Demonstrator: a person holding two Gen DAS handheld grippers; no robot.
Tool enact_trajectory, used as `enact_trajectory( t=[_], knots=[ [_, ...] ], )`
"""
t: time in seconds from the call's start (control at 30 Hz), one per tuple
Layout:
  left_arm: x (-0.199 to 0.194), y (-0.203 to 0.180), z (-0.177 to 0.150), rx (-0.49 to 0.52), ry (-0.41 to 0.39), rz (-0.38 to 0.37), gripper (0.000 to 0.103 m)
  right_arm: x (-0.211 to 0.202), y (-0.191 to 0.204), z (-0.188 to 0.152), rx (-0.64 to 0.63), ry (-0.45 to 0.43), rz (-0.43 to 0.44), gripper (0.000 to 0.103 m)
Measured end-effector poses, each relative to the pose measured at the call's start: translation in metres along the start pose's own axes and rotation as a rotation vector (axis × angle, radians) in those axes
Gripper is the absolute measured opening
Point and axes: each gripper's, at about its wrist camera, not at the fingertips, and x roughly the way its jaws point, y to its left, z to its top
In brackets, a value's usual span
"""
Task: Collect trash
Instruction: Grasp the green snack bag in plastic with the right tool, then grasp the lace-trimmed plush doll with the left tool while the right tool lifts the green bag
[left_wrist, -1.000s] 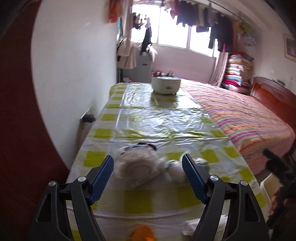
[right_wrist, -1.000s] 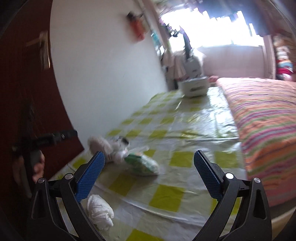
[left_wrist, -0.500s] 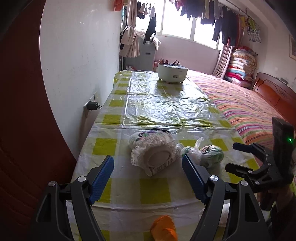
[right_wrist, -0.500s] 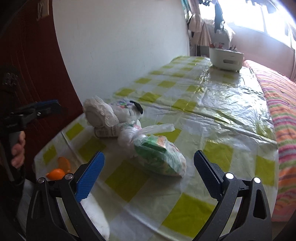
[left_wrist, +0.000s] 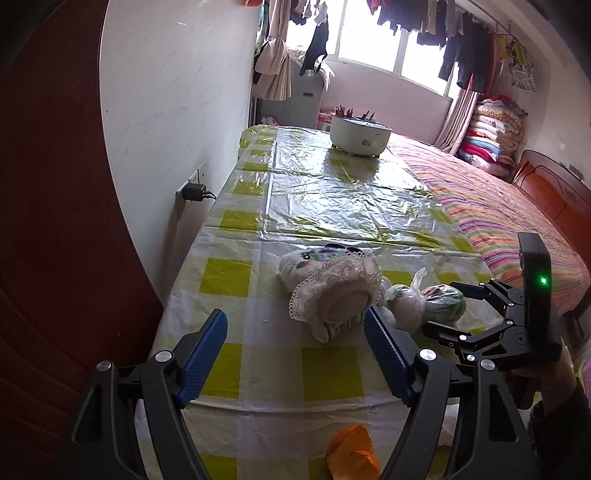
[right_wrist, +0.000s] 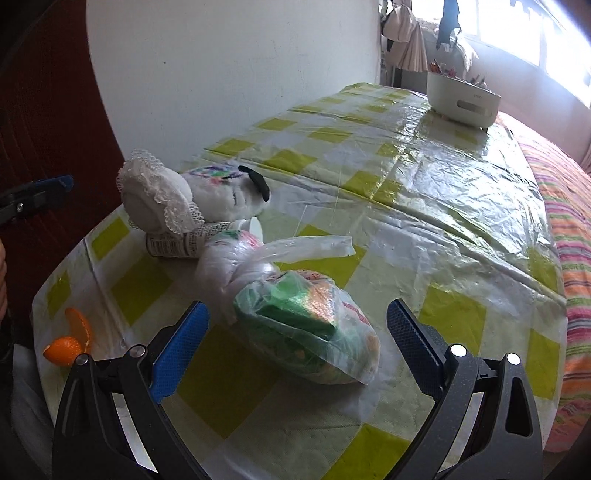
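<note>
Hovering: right gripper (right_wrist: 295, 325) spread wide around tied trash bag (right_wrist: 306, 325), pads apart | left gripper (left_wrist: 295, 354) spread wide, empty

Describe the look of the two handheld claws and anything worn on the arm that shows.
Both claws share one design. The left claw has black forked arms with silver rivets and ribbed blue pads on the inner faces. The right claw has matching blue pads; from the left camera its body is a black block with a small green light. A dark sleeve covers the wrist behind it. No cables show.
</note>
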Motion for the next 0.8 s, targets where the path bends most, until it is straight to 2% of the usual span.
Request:
enact_trajectory(
  t=[0.1,0.23,0.27,0.5,0.67,0.8],
  knots=[
    [0.000,0.000,0.000,0.000,-0.002,0.005,0.074,0.000,-0.002,0.000,0.026,0.003,0.027,0.093],
    [0.000,0.000,0.000,0.000,0.008,0.004,0.074,0.006,0.001,-0.005,0.015,0.042,-0.005,0.060],
    [0.001,-0.001,-0.001,0.002,0.013,0.005,0.074,0.003,0.000,-0.006,0.020,0.038,-0.002,0.057],
    [0.002,-0.002,0.000,-0.005,0.017,0.011,0.074,-0.022,0.001,-0.015,0.074,-0.011,0.062,0.053],
    [0.006,-0.004,0.000,0.005,0.025,0.021,0.074,-0.058,-0.008,-0.023,0.175,-0.093,0.138,0.053],
    [0.013,-0.005,0.002,0.001,0.035,0.024,0.074,-0.084,-0.016,-0.025,0.233,-0.174,0.163,0.053]
  ],
)
